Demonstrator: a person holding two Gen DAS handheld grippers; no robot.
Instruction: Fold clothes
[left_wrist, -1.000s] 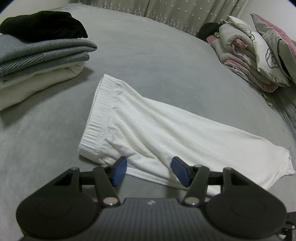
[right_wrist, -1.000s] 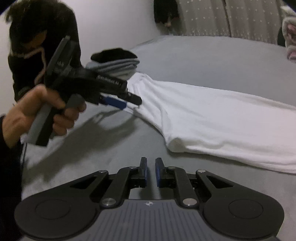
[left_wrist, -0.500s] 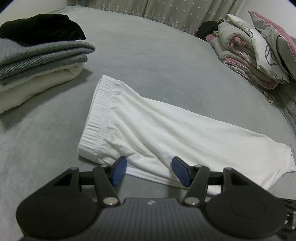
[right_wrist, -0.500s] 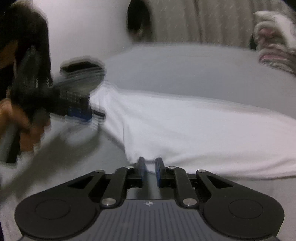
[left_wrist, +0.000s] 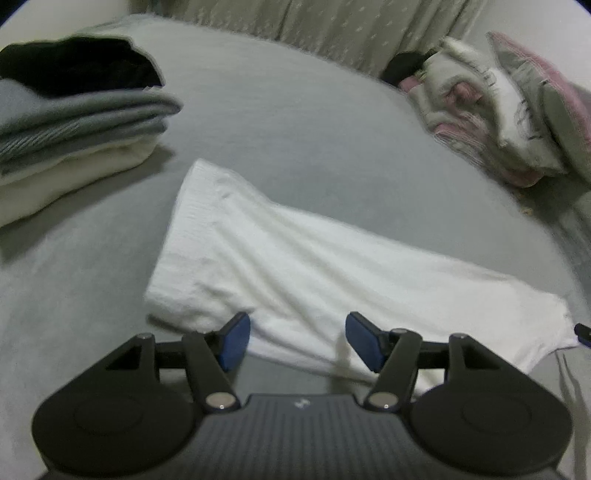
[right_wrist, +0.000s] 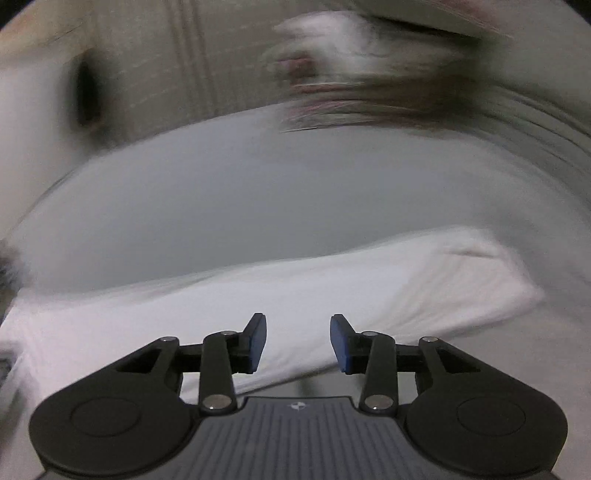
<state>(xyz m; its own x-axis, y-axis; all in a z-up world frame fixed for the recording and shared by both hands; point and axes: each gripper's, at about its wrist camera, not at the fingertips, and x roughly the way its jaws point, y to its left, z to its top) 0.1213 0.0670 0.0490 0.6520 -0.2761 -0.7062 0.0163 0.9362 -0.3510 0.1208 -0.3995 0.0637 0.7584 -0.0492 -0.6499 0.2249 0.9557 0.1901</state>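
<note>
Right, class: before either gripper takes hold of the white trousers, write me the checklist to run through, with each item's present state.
1. Left gripper open, nothing between its fingers: ok.
2. Right gripper open, holding nothing: ok.
3. White trousers lying flat on the grey bed, lengthwise: ok.
4. Each gripper close to the trousers' near edge: ok.
5. Folded stack apart from the trousers: ok.
6. Right wrist view steady enough to aim: not ok, blurred.

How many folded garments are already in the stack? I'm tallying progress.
3 that I can tell apart: a black one on top, a grey one under it, and a cream one at the bottom. Blur and the frame edge may hide more layers.
</note>
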